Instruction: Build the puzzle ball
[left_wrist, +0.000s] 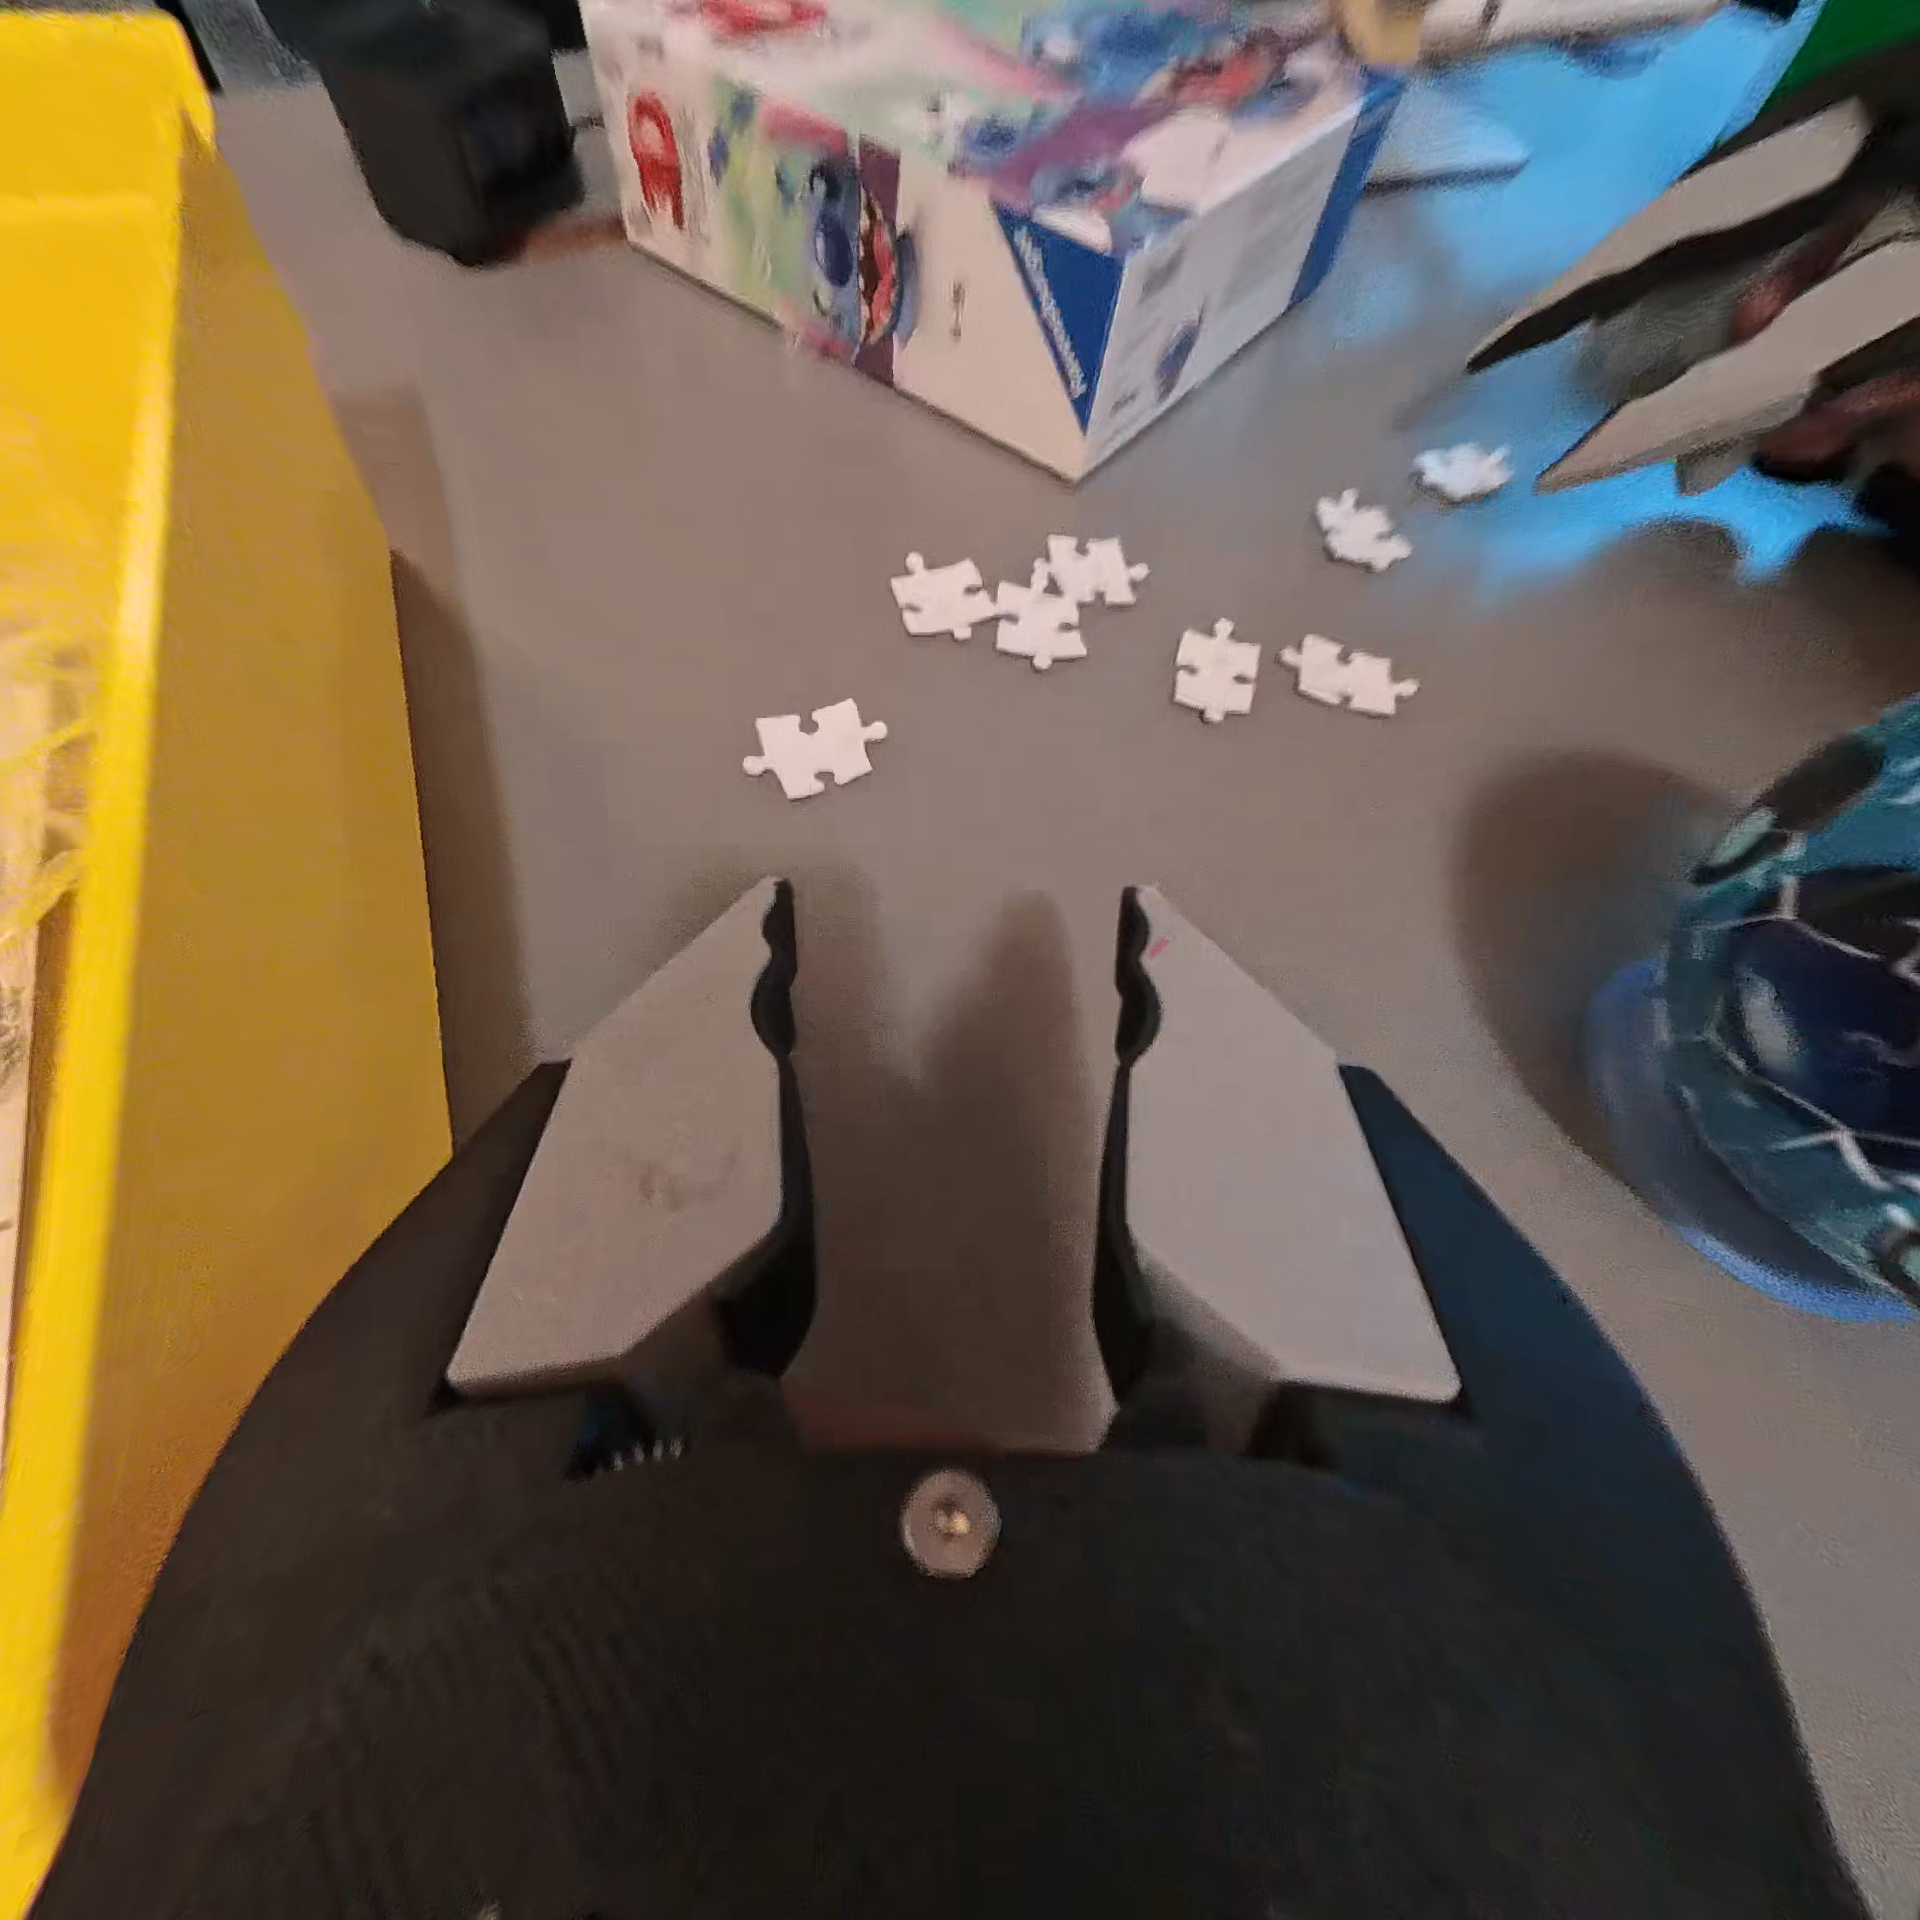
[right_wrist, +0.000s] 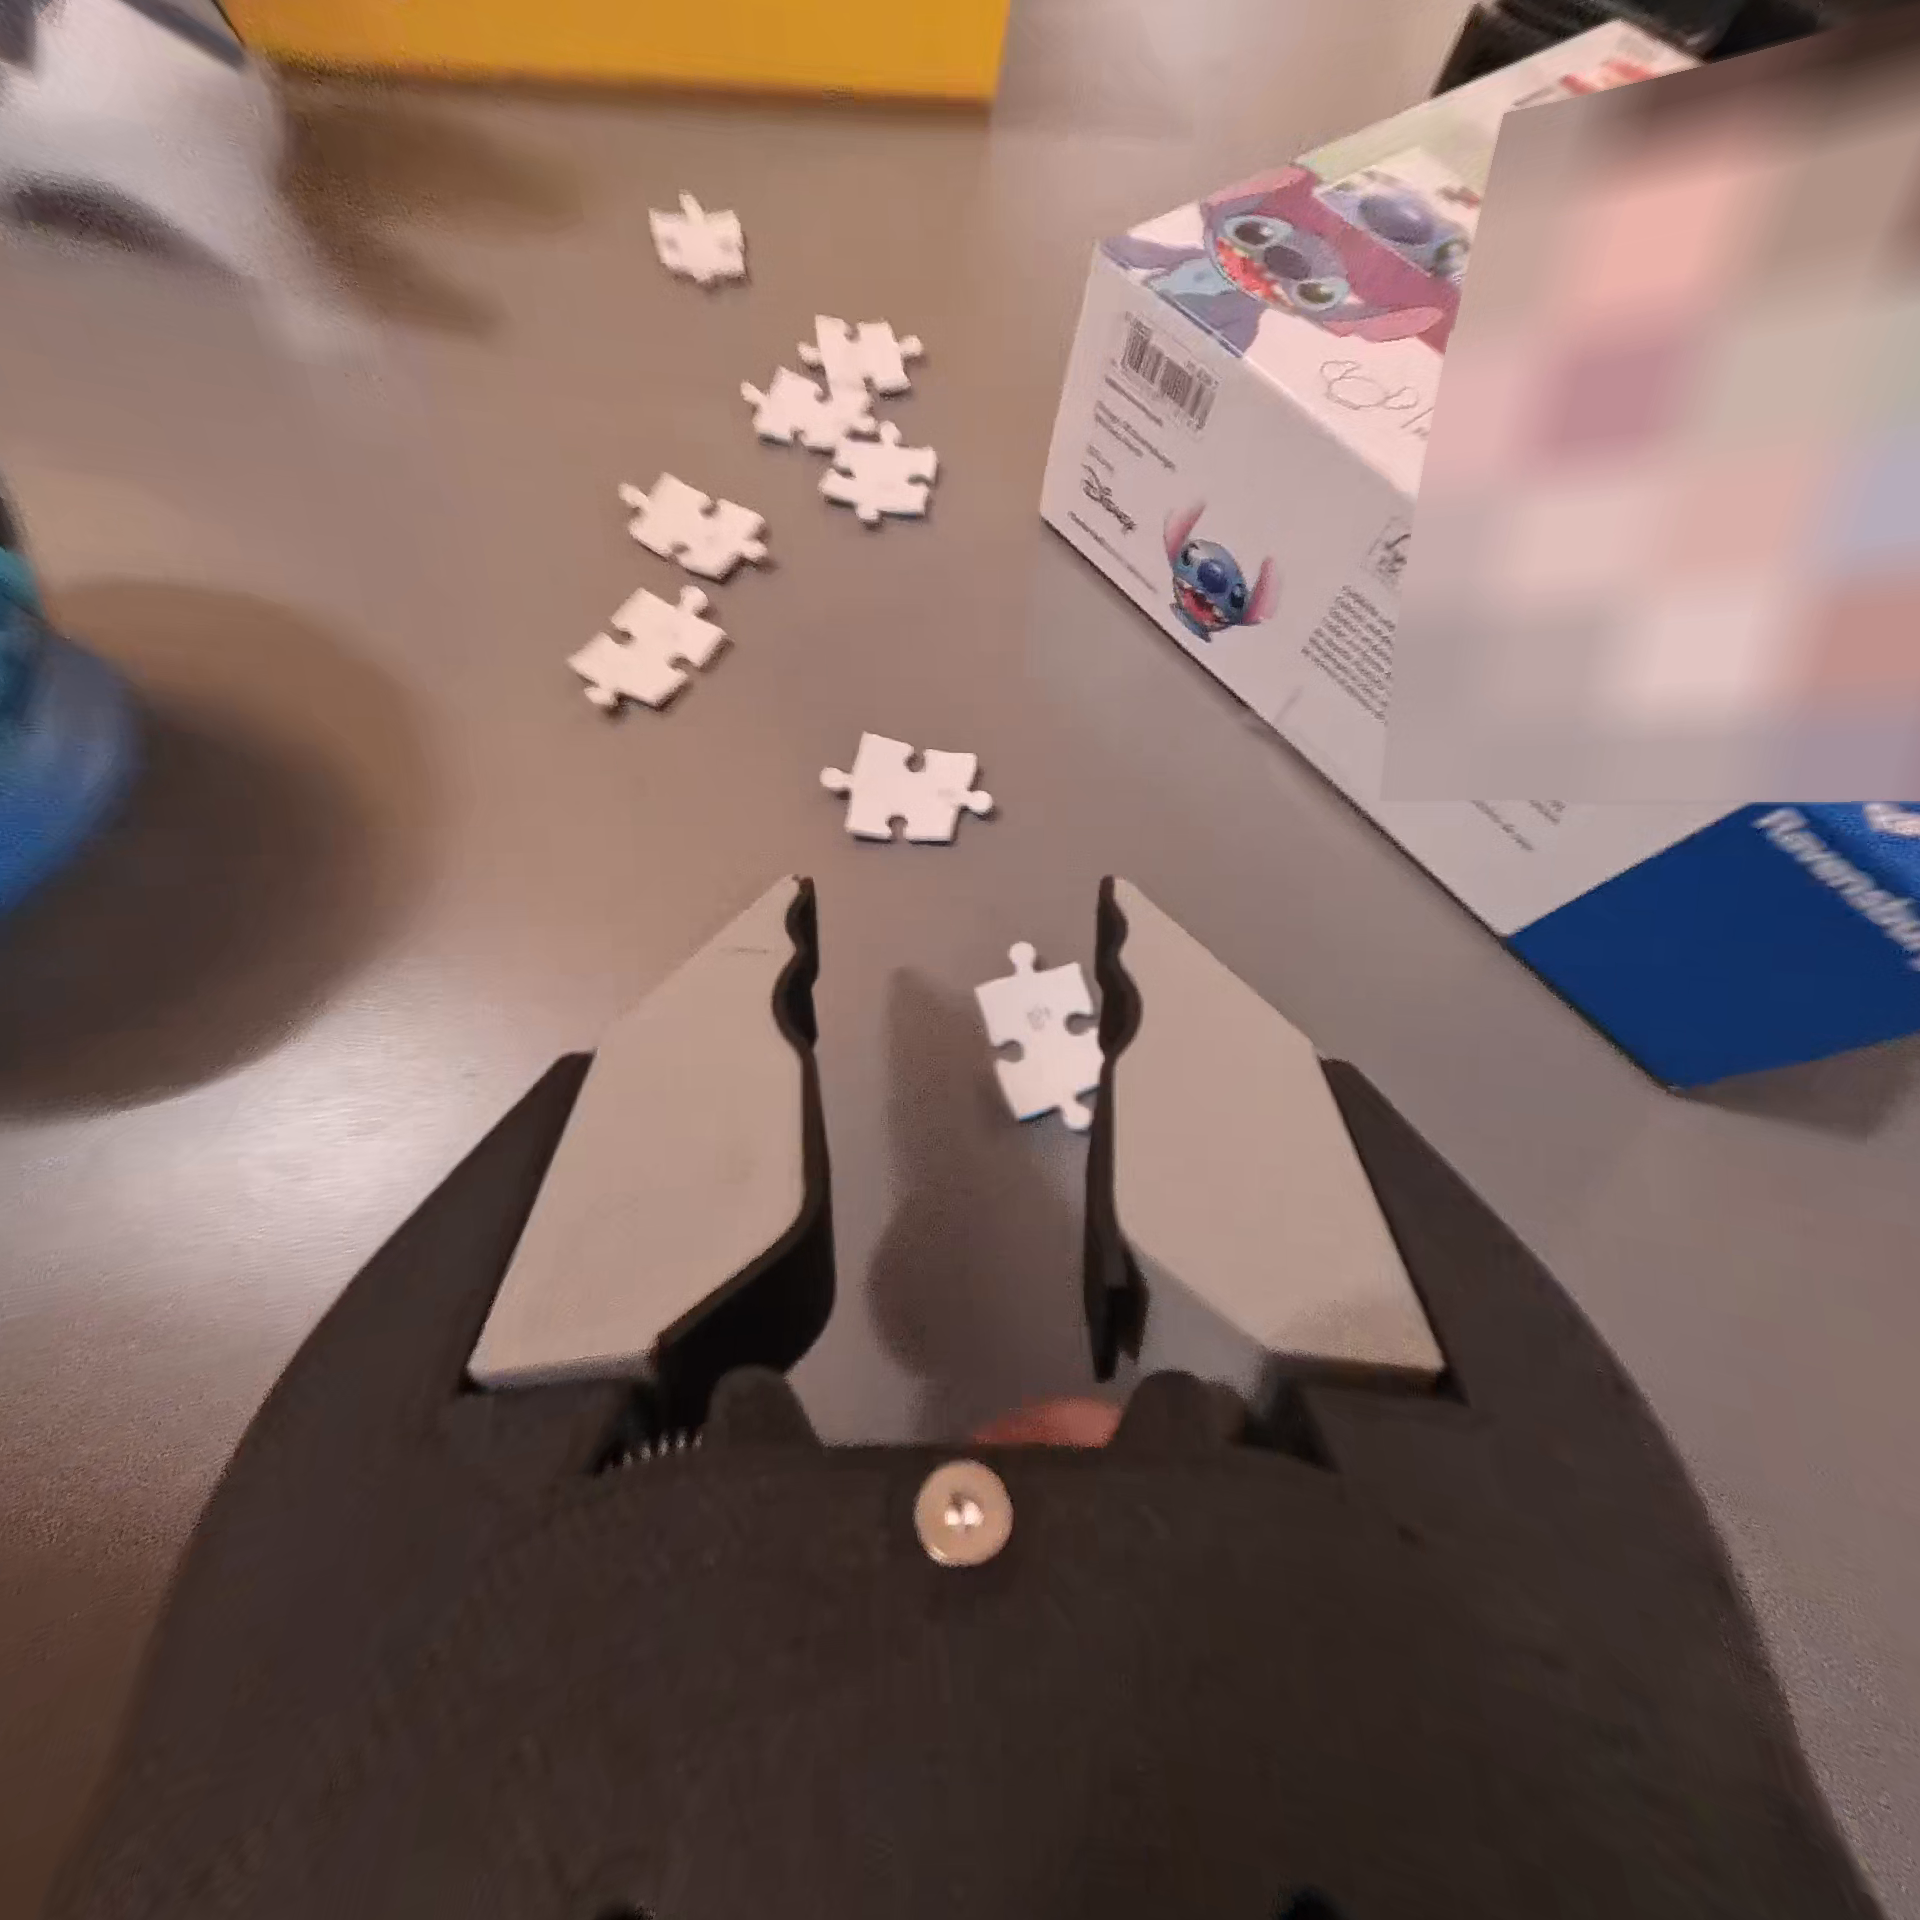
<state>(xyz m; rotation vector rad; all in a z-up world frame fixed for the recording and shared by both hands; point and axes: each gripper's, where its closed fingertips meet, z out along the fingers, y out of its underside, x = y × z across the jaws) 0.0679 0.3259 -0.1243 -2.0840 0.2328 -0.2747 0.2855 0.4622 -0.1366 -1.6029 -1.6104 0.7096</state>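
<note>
Several white puzzle pieces (left_wrist: 1039, 618) lie face down on the grey table ahead of my open, empty left gripper (left_wrist: 956, 904). The partly built blue puzzle ball (left_wrist: 1808, 1039) sits at the right edge, blurred. My right gripper (right_wrist: 956, 894) is open; one white piece (right_wrist: 1039, 1029) lies between its fingers, close against the right finger (right_wrist: 1226, 1122). Whether it touches the finger I cannot tell. More white pieces (right_wrist: 904, 790) lie ahead of it. The ball shows blurred at the left edge of the right wrist view (right_wrist: 52, 748). The right gripper also shows at top right of the left wrist view (left_wrist: 1704, 343).
A yellow bin (left_wrist: 125, 727) stands along the left, also at the top of the right wrist view (right_wrist: 623, 52). The puzzle box (left_wrist: 987, 239) stands behind the pieces, to the right in the right wrist view (right_wrist: 1247, 468). A black object (left_wrist: 457, 135) sits at the back.
</note>
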